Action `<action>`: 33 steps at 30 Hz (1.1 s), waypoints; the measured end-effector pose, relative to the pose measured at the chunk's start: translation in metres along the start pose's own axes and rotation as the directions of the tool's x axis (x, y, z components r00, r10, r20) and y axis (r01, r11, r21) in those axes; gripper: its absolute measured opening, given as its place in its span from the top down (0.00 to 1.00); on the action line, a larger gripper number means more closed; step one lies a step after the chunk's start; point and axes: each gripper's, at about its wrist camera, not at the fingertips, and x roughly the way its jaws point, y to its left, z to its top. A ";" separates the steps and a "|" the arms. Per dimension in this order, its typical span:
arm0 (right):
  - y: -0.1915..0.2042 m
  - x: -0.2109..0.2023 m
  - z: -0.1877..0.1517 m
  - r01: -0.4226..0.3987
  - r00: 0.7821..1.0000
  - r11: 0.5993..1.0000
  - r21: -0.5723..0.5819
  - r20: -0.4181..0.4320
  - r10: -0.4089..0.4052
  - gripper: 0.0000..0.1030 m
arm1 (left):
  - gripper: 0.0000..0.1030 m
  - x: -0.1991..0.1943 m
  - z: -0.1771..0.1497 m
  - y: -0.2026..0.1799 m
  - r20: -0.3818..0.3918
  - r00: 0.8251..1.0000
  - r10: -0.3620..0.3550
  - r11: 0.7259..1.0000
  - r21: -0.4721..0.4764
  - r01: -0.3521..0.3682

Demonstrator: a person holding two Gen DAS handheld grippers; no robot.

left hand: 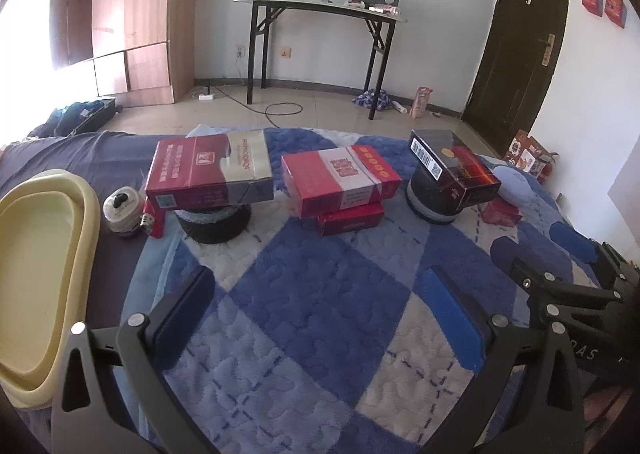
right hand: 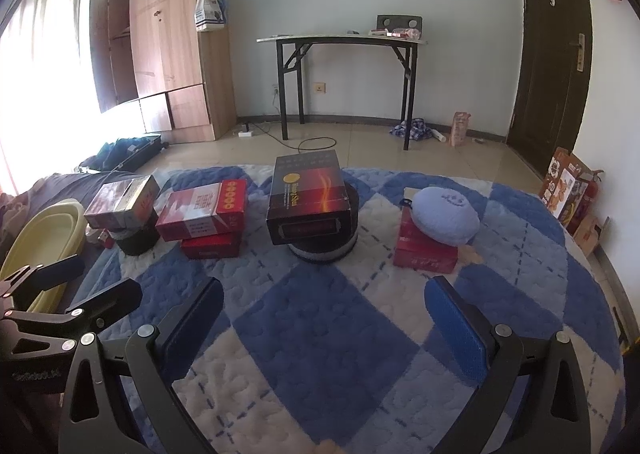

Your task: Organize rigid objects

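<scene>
Left wrist view: both grippers, left gripper (left hand: 320, 294) and right gripper (right hand: 324, 298), hover with fingers released, empty; red-and-white box (left hand: 340, 177) at twelve o'clock.

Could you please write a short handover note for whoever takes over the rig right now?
Left hand-held gripper: open, empty, over the blue-and-white checked blanket.
Right hand-held gripper: open, empty.
Red-and-silver carton on a black round base; red-and-white carton on a small red box; dark carton on a round tin; pale blue round cushion on another red box.
Cream plastic basin sits left, empty.
Nothing gripped yet; all sorting remains.
</scene>
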 end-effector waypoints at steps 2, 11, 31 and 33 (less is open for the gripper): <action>0.000 0.000 0.000 0.002 1.000 1.000 0.000 -0.001 -0.002 0.00 | 0.00 0.000 0.000 0.000 -0.001 1.000 0.000 1.000 -0.001 0.000; 0.001 0.002 0.000 0.012 1.000 1.000 0.005 -0.004 -0.012 0.00 | 0.00 -0.001 0.002 0.000 0.011 1.000 0.020 1.000 0.011 -0.020; -0.003 0.005 -0.001 0.016 1.000 0.999 0.035 -0.007 -0.016 0.00 | 0.00 -0.007 0.001 -0.013 0.041 0.998 0.046 0.997 0.059 -0.049; -0.003 0.005 -0.001 0.019 1.000 0.999 0.034 -0.010 -0.019 0.00 | 0.00 -0.007 0.002 -0.013 0.041 0.998 0.047 0.997 0.059 -0.049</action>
